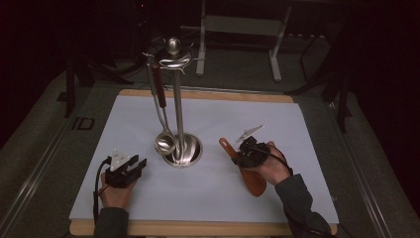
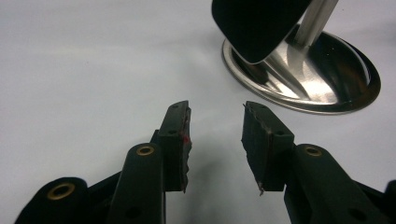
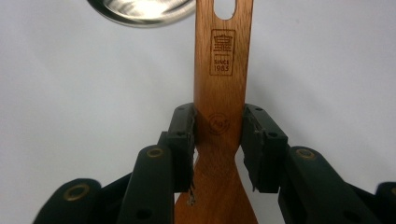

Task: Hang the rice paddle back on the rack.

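— What's on the stand [image 1: 181, 148]?
— A ladle [image 1: 165, 142] hangs from it. My right gripper [image 3: 218, 128] clamps the wooden spatula [image 3: 223, 70] just beside its base — left gripper [image 2: 215, 126] open, empty on the surface [image 1: 148, 193].

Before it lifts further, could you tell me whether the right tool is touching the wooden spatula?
Touching: the right gripper view shows the right tool clamped on the wooden spatula.
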{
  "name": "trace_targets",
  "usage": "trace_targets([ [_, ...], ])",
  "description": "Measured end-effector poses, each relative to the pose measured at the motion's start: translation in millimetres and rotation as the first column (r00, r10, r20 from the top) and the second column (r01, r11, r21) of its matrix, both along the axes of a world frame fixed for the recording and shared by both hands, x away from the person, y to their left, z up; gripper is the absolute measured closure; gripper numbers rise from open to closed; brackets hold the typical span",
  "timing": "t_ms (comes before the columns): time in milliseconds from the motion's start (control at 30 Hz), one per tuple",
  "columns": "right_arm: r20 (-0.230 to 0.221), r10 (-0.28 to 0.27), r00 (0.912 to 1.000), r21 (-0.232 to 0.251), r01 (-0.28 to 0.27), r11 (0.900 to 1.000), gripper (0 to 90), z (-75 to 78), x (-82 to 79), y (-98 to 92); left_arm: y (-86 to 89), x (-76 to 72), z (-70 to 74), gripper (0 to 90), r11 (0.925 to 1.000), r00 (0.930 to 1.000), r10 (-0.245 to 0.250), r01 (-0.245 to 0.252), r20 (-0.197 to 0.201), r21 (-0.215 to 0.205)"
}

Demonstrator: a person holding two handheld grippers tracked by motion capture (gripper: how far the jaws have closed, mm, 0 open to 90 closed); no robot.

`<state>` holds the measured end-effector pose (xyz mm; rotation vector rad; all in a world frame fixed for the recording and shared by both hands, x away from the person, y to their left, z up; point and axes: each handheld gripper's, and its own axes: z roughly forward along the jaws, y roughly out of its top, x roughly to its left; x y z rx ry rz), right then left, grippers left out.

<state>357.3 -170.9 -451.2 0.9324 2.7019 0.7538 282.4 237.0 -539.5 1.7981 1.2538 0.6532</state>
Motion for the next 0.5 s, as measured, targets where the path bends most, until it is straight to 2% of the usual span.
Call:
trace_targets([
  [133,0.016,0.029,0.9995,0.022,-0.029,0.999,66.3,3.1,-1.0,3.7,0.4,0.0,0.1,61.9,1.0,1.0,0.001,-0.001,-0.001,-0.001],
  [300,0.023,0.068,0.9974,0.074,-0.07,0.995,66.3,4.7,-1.0,5.5,0.5,0.2,0.0,61.9,1.0,1.0,0.002,-0.002,-0.002,-0.002],
  [500,0.038,0.082,0.9959,0.092,-0.085,0.992,66.2,7.5,-3.0,7.2,0.4,0.3,0.0,61.9,1.0,1.0,0.003,-0.003,-0.002,-0.001],
])
